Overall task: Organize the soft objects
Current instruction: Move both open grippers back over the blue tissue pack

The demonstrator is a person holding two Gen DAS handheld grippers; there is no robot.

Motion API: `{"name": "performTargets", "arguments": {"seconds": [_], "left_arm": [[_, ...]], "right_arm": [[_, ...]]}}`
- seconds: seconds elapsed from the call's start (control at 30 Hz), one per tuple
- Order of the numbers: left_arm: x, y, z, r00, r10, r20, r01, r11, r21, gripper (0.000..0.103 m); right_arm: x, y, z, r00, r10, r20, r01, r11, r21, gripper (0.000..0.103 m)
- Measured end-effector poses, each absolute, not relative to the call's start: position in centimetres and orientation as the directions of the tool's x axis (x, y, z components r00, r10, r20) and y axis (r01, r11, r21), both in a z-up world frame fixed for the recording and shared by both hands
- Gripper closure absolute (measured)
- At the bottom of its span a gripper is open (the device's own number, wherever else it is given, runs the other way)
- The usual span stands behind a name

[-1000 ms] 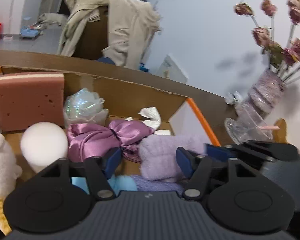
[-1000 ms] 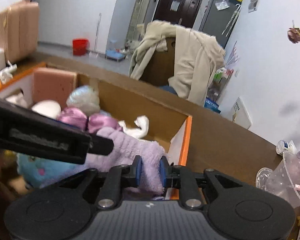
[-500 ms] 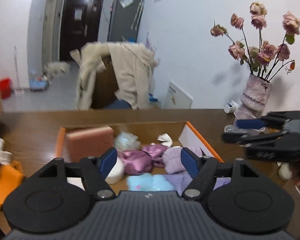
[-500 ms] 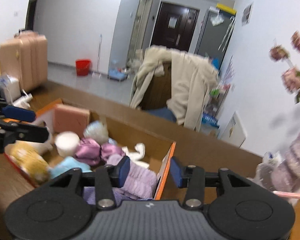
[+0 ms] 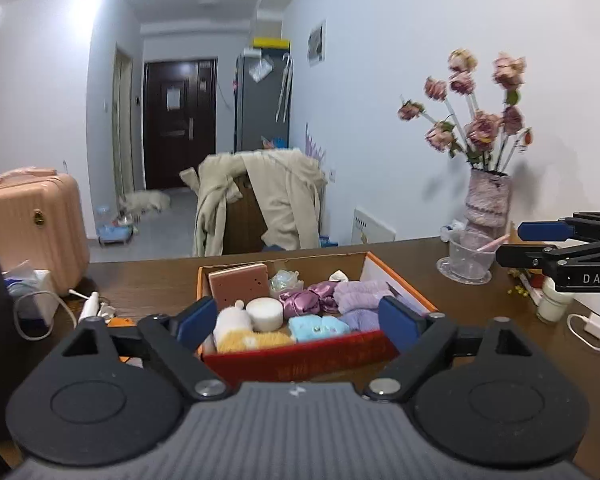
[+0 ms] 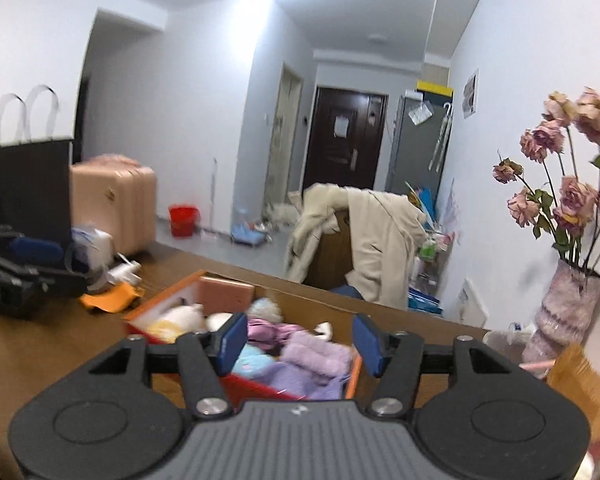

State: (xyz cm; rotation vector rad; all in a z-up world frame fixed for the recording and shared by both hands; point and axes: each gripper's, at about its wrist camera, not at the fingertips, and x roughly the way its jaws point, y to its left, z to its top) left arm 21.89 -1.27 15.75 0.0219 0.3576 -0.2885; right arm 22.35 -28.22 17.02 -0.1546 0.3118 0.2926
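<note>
Now both tongs hang empty over the counter (image 5: 148, 280): left tongs (image 5: 300, 318) and right tongs (image 6: 298, 344) have just been opening. Soft toys fill the box (image 5: 300, 354). Packing looks finished; next, perhaps only checking nothing remains outside.

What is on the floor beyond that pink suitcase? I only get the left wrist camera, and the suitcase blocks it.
Observer: In the right wrist view, a red bucket stands on the floor just right of the suitcase.
Operator: And left of the suitcase?
Observer: A black bag with two white loop handles.
Operator: Is the other claw, at my right edge, carrying anything?
Observer: No. The right gripper is open; its jaws have just been opening, and nothing is between them.
</note>
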Motion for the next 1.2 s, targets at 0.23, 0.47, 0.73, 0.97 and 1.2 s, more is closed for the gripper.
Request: {"name": "performTargets", "arguments": {"seconds": [0.23, 0.47, 0.73, 0.97, 1.2], "left_arm": [[12.9, -0.9, 13.9, 0.914, -0.291, -0.282, 0.283, 0.957, -0.069, 0.002], [7.5, -2.2, 11.3, 0.908, -0.322, -0.267, 0.315, 0.947, -0.07, 0.0], [11.6, -4.3, 9.2, 0.88, -0.316, -0.354, 0.309, 0.948, -0.078, 0.0], [18.9, -6.5, 6.9, 0.824, -0.339, -0.454, 0.3, 0.941, -0.157, 0.0], [29.0, -11.0, 3.5, 0.736, -0.399, -0.548, 0.358, 0.915, -0.186, 0.02]], "right_arm": [[13.1, -28.2, 14.1, 0.903, 0.328, -0.277, -0.364, 0.927, -0.092, 0.03], [8.9, -29.6, 10.0, 0.886, 0.331, -0.326, -0.353, 0.935, -0.011, 0.02], [11.1, -31.1, 7.3, 0.876, 0.303, -0.375, -0.304, 0.951, 0.057, 0.022], [18.1, -32.2, 5.3, 0.849, 0.289, -0.443, -0.267, 0.957, 0.112, 0.027], [26.9, -32.2, 2.8, 0.804, 0.285, -0.521, -0.248, 0.958, 0.141, 0.039]]}}
